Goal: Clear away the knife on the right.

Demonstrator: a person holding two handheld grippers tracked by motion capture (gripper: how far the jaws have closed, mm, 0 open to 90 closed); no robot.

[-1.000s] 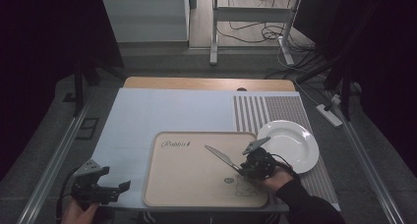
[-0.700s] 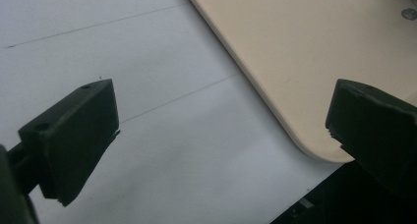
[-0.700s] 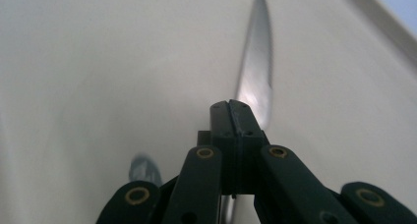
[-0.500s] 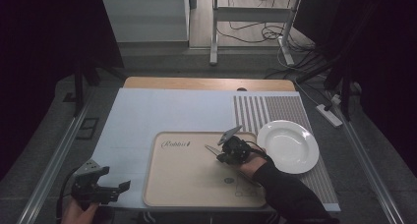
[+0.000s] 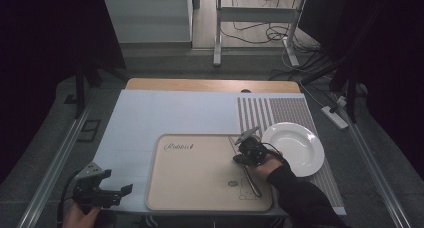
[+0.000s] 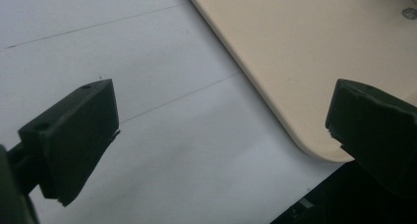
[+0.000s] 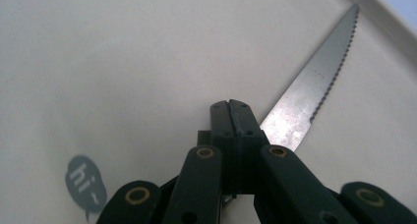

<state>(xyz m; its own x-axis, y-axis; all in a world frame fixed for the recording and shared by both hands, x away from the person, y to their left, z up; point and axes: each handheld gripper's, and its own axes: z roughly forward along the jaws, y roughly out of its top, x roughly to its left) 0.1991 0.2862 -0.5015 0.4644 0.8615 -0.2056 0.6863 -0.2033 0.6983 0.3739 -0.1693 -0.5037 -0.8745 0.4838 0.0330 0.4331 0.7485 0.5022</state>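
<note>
The left tongs (image 5: 120,190) sat at the near left corner of the desk (image 5: 165,113), held in a hand (image 5: 80,215) with the jaws spread wide and nothing between them. In the left gripper view those jaws stood over the pale sheet (image 6: 147,126) that covered the desk, and the rounded near corner of the beige tray (image 6: 295,62) lay just ahead and to the right of them. Farther right, the right tongs (image 5: 239,155) rested over the right part of the tray (image 5: 200,173), with the person's dark sleeve (image 5: 305,200) behind them. Their jaws had just been closing and were pressed together; in the right gripper view they met tip to tip, with the knife (image 7: 314,96) running beneath and just beside them, its serrated blade pointing away past the tips. Whether the jaws pinched the knife I could not tell. In the high view the knife (image 5: 251,182) lay on the tray, its handle end nearer the person than the tongs. A white plate (image 5: 300,148) sat just to the right of the right tongs, off the tray.
</note>
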